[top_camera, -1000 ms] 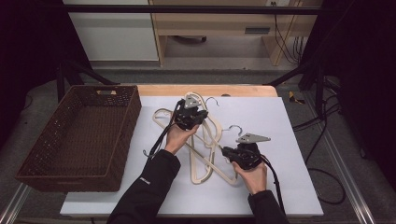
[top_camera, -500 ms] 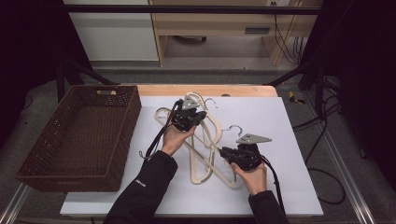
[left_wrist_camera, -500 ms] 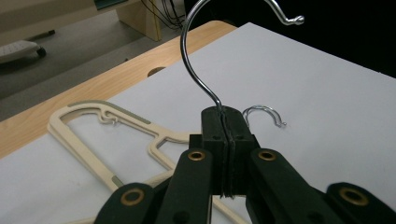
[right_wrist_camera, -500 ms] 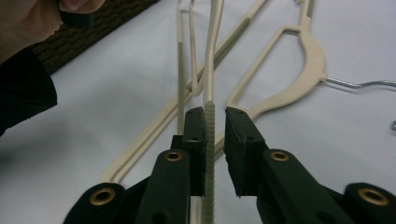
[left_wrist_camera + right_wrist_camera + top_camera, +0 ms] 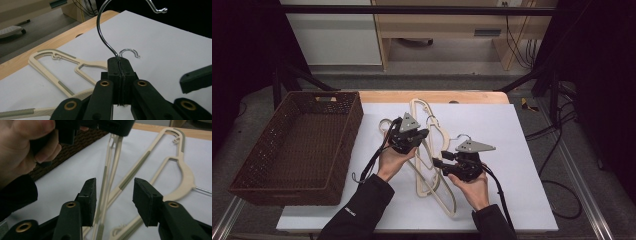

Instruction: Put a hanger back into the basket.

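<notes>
Several cream plastic hangers [image 5: 432,175] with metal hooks lie overlapped on the white sheet. My left gripper [image 5: 119,65] is shut on the wire hook [image 5: 103,35] of one hanger, whose cream body hangs below it, tilted off the sheet. In the high view the left gripper [image 5: 421,136] is at the table's middle. My right gripper [image 5: 115,195] has just been opening; its pads stand apart around that hanger's thin bars [image 5: 107,185] without pressing them. In the high view the right gripper [image 5: 441,162] points left, just right of the pile.
A brown wicker basket [image 5: 272,150] stands at the left of the table. Another hanger [image 5: 60,67] and a loose hook [image 5: 128,51] lie flat beyond the left gripper. The white sheet [image 5: 512,150] is bare to the right. A wooden table edge [image 5: 472,96] runs along the back.
The right jaws have opened and let go of the hanger's bars. The left hand, still gripping the hook, has moved toward the near side and lifted a little.
</notes>
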Action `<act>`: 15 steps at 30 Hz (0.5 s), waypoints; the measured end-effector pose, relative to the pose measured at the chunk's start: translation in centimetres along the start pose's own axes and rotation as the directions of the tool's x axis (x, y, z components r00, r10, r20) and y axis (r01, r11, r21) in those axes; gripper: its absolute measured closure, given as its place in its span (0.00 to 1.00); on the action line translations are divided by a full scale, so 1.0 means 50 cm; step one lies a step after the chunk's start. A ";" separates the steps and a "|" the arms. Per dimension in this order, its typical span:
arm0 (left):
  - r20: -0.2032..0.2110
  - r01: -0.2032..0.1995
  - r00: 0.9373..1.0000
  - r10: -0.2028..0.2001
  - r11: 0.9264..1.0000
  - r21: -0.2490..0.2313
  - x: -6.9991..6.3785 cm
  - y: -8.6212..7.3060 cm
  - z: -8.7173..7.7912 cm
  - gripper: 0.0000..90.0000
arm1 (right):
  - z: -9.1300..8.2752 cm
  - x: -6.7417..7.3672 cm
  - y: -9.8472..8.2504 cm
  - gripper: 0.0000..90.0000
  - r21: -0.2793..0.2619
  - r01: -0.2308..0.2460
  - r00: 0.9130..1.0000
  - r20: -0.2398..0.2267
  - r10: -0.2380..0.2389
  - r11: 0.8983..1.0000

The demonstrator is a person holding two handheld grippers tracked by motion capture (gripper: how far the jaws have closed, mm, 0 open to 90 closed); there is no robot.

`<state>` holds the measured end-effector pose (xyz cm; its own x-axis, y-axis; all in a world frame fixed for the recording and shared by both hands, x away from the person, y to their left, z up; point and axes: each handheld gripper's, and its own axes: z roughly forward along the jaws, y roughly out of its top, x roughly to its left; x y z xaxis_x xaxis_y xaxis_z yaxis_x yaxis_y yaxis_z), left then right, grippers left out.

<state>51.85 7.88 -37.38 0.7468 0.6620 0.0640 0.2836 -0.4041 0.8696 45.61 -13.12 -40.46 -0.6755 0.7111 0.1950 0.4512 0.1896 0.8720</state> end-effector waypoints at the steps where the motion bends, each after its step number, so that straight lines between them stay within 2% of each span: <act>1: 0.001 0.007 1.000 -0.007 1.000 -0.006 -0.002 -0.001 -0.002 0.99 | 0.007 0.004 0.004 0.60 -0.008 -0.008 1.000 0.002 0.008 1.000; 4: -0.004 0.005 1.000 -0.005 1.000 -0.009 -0.006 -0.002 -0.014 0.99 | 0.020 0.008 0.012 0.63 -0.003 -0.021 1.000 -0.003 0.021 1.000; 5: -0.004 0.002 1.000 -0.002 1.000 -0.012 -0.007 -0.003 -0.019 0.99 | 0.038 0.014 0.021 0.69 0.017 -0.032 0.999 -0.008 0.032 0.999; 8: 0.003 0.006 1.000 -0.006 1.000 -0.020 -0.010 -0.003 -0.032 0.99 | 0.049 0.018 0.025 0.74 0.036 -0.042 0.999 -0.003 0.042 0.998; 9: 0.010 0.010 1.000 -0.009 1.000 -0.024 -0.012 -0.004 -0.036 0.99 | 0.063 0.023 0.031 0.81 0.056 -0.057 0.998 -0.006 0.058 0.997; 10: 0.011 0.009 1.000 -0.008 1.000 -0.024 -0.014 -0.004 -0.040 0.99 | 0.063 0.023 0.031 0.81 0.056 -0.057 0.998 -0.006 0.058 0.997; 11: 0.009 0.004 1.000 -0.004 1.000 -0.023 -0.015 -0.005 -0.043 0.99 | 0.071 0.027 0.033 0.90 0.067 -0.068 0.997 -0.028 0.070 0.995; 15: 0.014 0.004 1.000 -0.003 1.000 -0.029 -0.015 -0.009 -0.060 0.98 | 0.074 0.035 0.037 0.95 0.084 -0.077 0.997 -0.012 0.078 0.993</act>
<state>49.37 9.46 -36.36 0.7542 0.6544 0.0541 0.2687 -0.3828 0.8839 47.43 -9.05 -40.16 -0.6448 0.7159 0.2678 0.5494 0.1905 0.8135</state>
